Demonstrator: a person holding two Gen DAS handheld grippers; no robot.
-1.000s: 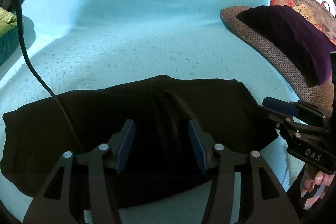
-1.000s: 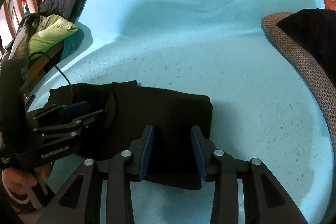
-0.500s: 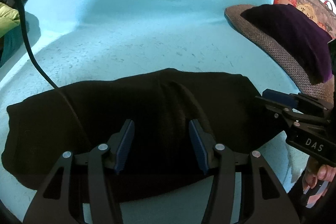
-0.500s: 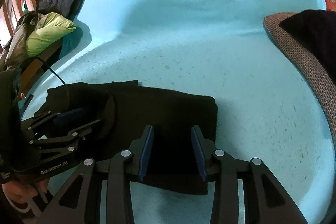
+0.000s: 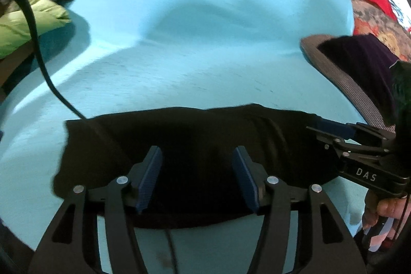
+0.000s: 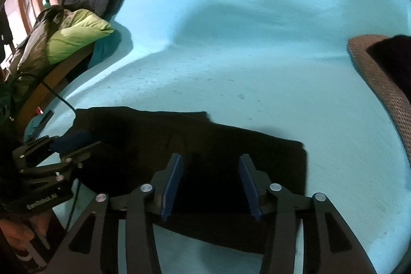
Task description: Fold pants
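The black pants lie folded into a flat wide rectangle on the turquoise blanket; they also show in the right wrist view. My left gripper is open, hovering over the near middle of the pants with nothing between its blue pads. My right gripper is open over the right half of the pants, also empty. Each gripper shows from the side in the other's view, the right one at the pants' right end and the left one at the left end.
A brown woven cushion with a dark purple cloth on it lies at the right. A green and dark jacket pile lies at the left edge. A black cable crosses the blanket to the pants.
Both grippers have shifted left and pulled back slightly; the pants now sit farther right and lie flatter, with the raised central fold smoothed out. Both jaws stay open.
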